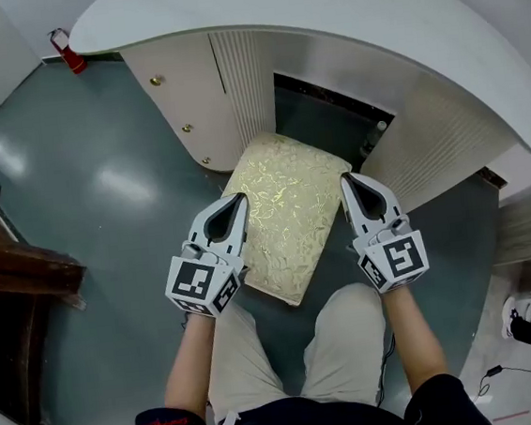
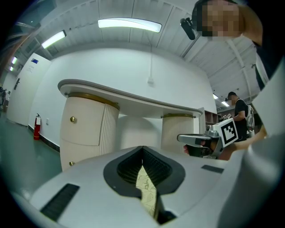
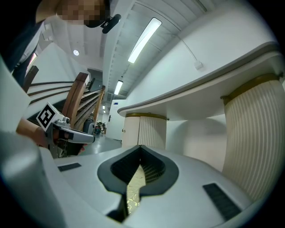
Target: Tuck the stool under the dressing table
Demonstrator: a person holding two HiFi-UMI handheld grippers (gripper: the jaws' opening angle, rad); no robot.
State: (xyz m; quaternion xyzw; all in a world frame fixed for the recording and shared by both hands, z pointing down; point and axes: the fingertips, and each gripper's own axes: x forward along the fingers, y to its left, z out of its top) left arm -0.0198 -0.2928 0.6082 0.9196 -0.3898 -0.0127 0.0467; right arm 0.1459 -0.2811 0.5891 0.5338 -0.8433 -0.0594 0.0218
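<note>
Now our left hand-held gripper (image 1: pixel 234 203) and right hand-held gripper (image 1: pixel 348 182) are each pinched shut on a side edge of the stool (image 1: pixel 290 218), which stands on the floor (image 1: pixel 103 195) with its far end just at the gap under the dressing table (image 1: pixel 338 1). If we push it crooked, a corner could bump the table's side, or our small pinch could slip off.
</note>
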